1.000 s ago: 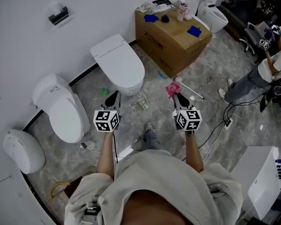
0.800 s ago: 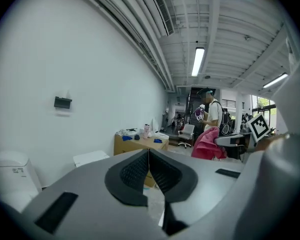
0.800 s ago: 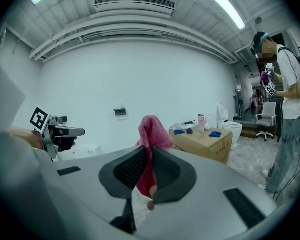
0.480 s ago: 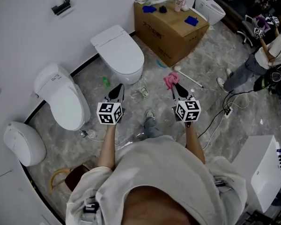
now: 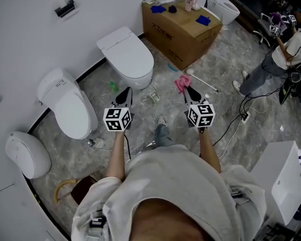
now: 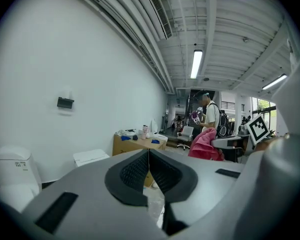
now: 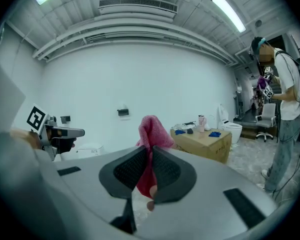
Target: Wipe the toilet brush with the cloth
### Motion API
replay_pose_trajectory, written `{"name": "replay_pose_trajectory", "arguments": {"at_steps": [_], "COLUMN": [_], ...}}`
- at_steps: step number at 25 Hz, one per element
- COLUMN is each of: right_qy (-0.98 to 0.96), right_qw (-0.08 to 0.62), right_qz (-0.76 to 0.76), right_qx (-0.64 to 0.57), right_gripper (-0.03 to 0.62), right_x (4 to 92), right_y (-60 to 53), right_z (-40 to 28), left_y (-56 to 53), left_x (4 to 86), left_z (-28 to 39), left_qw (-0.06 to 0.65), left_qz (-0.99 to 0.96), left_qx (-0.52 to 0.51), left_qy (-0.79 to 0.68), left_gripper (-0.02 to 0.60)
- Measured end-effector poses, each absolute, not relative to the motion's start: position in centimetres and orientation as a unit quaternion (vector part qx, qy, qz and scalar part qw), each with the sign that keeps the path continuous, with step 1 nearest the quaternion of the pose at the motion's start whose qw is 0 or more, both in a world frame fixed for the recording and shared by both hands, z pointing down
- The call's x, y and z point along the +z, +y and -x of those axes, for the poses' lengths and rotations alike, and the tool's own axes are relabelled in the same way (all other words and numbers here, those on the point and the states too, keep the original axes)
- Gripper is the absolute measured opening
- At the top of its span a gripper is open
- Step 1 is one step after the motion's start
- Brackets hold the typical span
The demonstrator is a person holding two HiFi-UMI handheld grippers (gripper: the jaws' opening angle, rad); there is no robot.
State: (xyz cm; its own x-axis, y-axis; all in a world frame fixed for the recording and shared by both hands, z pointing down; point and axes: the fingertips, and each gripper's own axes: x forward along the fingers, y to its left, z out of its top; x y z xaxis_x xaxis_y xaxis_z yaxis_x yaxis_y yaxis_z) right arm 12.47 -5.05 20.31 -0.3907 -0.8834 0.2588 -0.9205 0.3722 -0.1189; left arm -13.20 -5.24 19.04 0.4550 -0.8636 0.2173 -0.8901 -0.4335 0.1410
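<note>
Head view: left gripper (image 5: 124, 97) sits left of frame centre and right gripper (image 5: 190, 92) right of centre, both held out over the grey marbled floor (image 5: 226, 59), well apart from each other. Left gripper view: the two jaw pads are pressed together with nothing between them. Right gripper view: jaws clamped on a pink cloth (image 5: 182, 83), which bunches up above the pads and hangs a little below them. The toilet brush (image 5: 203, 83) lies on the floor above and right of frame centre, its white handle running diagonally down to the right and its round end at the upper left. In the head view that end appears just beside the cloth; contact cannot be told. Cardboard box (image 5: 180, 29) at upper centre, small blue items and a bottle on top. Three white toilets along the wall: one (image 5: 128, 59) upper centre-left, one (image 5: 67, 107) at left, one (image 5: 25, 154) at far left. A second person (image 5: 283, 54) stands at the upper right edge.
</note>
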Motion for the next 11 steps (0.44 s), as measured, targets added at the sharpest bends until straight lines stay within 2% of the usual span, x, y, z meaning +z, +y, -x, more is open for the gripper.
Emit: {"name": "replay_pose_trajectory", "arguments": {"at_steps": [11], "right_qy": [-0.825], "right_qw": [0.074], "right_qz": [-0.547], "right_qx": [0.120], "right_gripper": [0.058], "right_x": [20.03], "right_y": [-5.29], "right_z": [-11.98], "left_y": [-6.11], "left_x": [17.97], "left_z": [13.30], "left_qw": [0.104], "left_qz": [-0.852], "left_qx": [0.059], "left_qy": [-0.510], "left_gripper": [0.021]}}
